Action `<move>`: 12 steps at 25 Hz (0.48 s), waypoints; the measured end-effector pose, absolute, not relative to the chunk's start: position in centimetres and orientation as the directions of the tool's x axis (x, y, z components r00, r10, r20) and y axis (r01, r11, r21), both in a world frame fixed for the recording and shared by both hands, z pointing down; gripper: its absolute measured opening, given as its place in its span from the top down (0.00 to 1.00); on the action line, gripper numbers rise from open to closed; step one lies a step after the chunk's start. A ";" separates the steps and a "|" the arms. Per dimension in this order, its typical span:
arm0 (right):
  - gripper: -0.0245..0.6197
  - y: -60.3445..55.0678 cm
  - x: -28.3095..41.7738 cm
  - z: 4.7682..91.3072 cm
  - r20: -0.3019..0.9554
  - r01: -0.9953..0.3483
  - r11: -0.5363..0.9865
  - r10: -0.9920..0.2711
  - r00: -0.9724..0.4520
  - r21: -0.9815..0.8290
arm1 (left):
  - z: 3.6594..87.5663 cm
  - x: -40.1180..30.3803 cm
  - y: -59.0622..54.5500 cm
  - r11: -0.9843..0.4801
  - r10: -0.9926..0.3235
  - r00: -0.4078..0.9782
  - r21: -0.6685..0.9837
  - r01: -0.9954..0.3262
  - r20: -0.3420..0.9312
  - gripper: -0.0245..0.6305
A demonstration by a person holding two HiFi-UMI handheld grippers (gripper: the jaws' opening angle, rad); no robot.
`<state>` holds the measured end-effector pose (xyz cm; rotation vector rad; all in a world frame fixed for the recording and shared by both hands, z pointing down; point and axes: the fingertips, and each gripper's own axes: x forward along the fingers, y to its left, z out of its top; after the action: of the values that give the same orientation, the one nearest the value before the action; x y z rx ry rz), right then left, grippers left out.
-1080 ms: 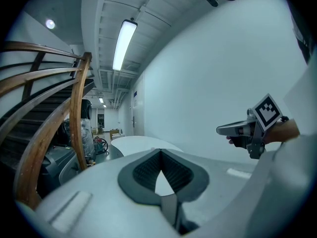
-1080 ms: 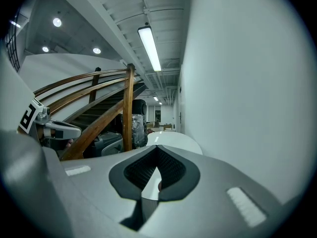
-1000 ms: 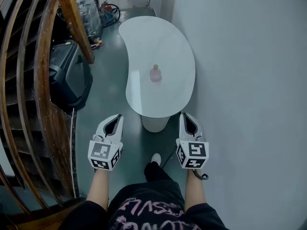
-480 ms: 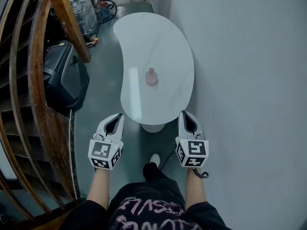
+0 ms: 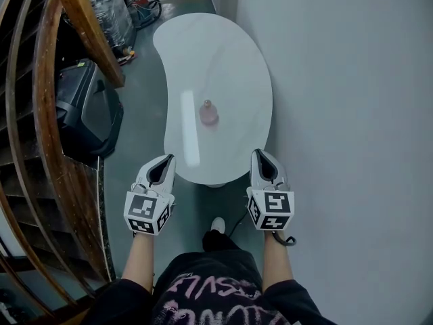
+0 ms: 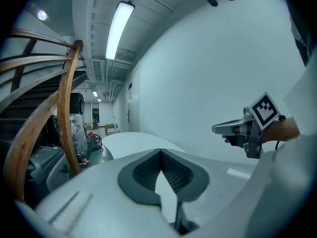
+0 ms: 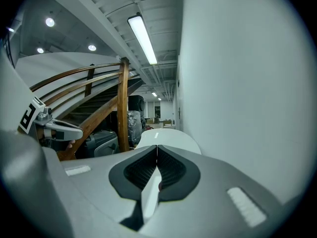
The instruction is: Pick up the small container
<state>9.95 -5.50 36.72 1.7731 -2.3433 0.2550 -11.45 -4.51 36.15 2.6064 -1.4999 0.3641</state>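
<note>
Scanning from the left: curved brown wooden stair railing point(image 5: 88, 26) and a black hard case point(image 5: 84, 110) on the floor, well apart from the task. Next, white left gripper point(image 5: 164, 161), jaws pressed tip to tip on nothing, hovering at the near edge of the glossy white kidney-shaped table point(image 5: 230, 66). At mid-table, small pale pink translucent container with a narrow neck point(image 5: 208, 112), upright and alone, beyond both grippers. Probably light, rigid and smooth, easily tipped or slid on the gloss; best pinched low across the wider body, not the neck. At right, white right gripper point(image 5: 261, 154), likewise clenched and empty, beside the plain grey wall point(image 5: 352, 114).
</note>
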 end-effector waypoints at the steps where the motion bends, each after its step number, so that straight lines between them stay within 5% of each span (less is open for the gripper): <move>1: 0.95 -5.9 10.2 36.7 0.252 -0.962 0.270 -0.930 -0.267 -0.021 | 36.1 -11.2 -4.9 -0.506 -0.836 0.482 -0.025 -0.862 0.261 0.96; 12: 0.94 -9.7 12.1 38.0 0.264 -0.956 0.289 -0.920 -0.291 -0.048 | 37.3 -9.3 -7.9 -0.501 -0.831 0.466 -0.045 -0.864 0.303 0.96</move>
<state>12.13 -9.70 38.05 1.7457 -2.3672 0.2921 -9.26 -7.88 37.34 2.5906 -1.5041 0.4370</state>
